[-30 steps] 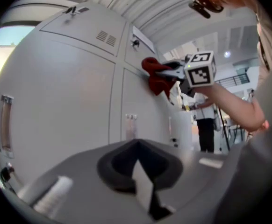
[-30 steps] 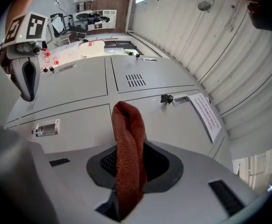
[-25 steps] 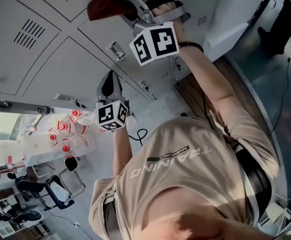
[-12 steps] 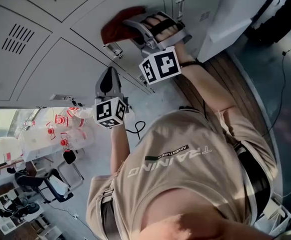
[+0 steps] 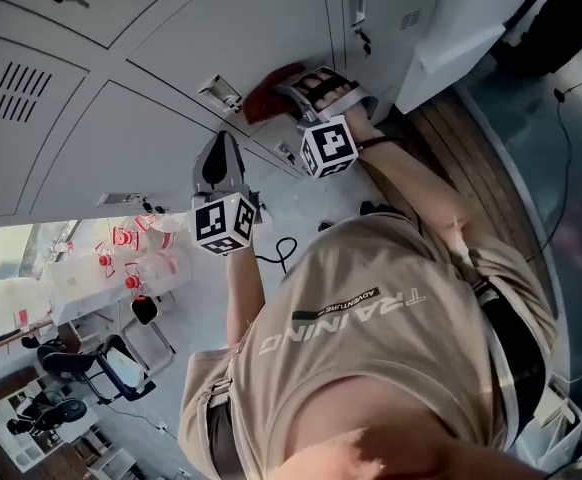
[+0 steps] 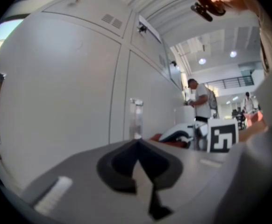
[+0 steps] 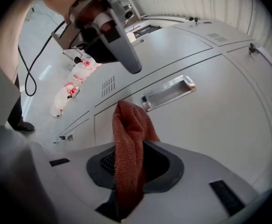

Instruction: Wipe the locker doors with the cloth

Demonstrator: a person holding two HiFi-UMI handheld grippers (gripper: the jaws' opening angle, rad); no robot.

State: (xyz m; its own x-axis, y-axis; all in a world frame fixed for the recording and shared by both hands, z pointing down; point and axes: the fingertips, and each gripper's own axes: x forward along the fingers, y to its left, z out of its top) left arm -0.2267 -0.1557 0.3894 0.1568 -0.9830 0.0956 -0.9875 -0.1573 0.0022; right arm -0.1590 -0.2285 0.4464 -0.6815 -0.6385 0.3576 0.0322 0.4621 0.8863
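Down the locker door [image 5: 241, 28] goes the right gripper [image 5: 289, 90] compared with a second ago: it was up by the far edge of the door then, and now it sits low on the panel, close to the edge where the recessed handle [image 5: 221, 93] is set. Its jaws are clamped on the red cloth [image 5: 269, 96], which bunches out ahead of them right at the grey door face, just beside the handle. From the right gripper view the cloth [image 7: 130, 125] stands up in a tall fold out of the right gripper [image 7: 128, 169], with its top beside the near end of the handle [image 7: 168, 92] on the locker door [image 7: 211, 134]; whether the fabric actually presses on the metal cannot be told. The left gripper [image 5: 221, 148] hangs lower and to the left of the other, off the door. Its own view shows the left gripper [image 6: 137, 146] with both jaws brought together and nothing between them, pointing along the row of lockers. Clear bottles with red caps [image 5: 131, 258] lie on the floor below.
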